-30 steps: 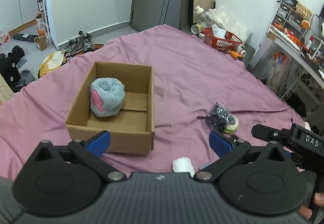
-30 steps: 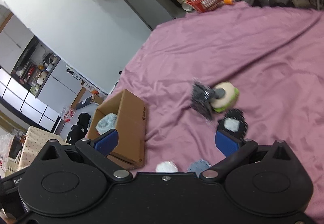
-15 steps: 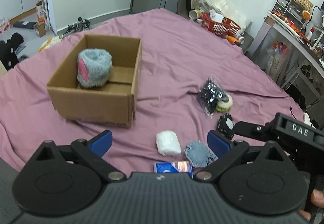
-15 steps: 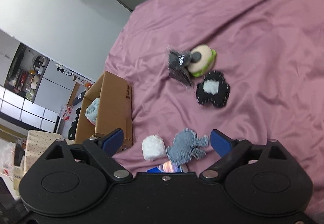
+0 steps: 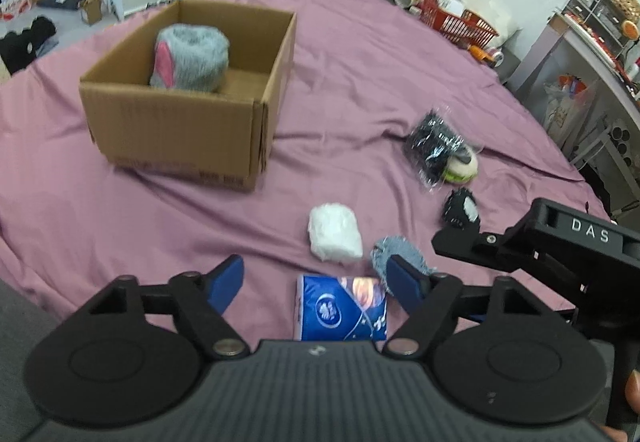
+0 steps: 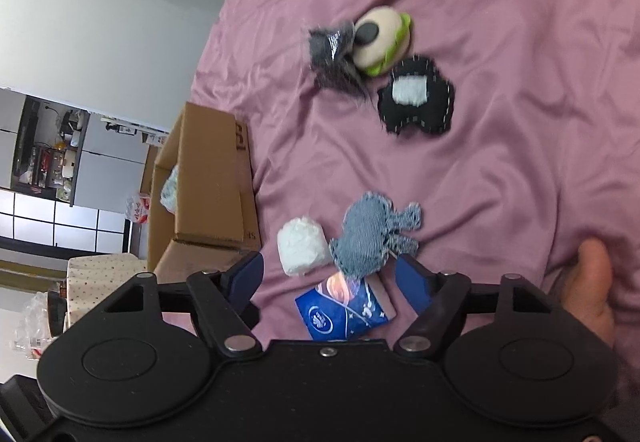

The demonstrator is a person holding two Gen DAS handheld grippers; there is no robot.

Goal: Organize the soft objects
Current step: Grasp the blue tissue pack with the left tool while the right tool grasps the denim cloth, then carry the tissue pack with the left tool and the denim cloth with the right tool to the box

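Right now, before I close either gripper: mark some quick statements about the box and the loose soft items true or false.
1. The cardboard box holds a grey-and-pink plush. True.
2. The white fluffy piece lies inside the box. False: it lies on the purple sheet.
3. The blue tissue pack lies nearest the left gripper. True.
4. The right gripper clamps the denim piece. False: its jaws are closing, pressing nothing.
5. The black patch is stacked on the denim piece. False: they lie apart.
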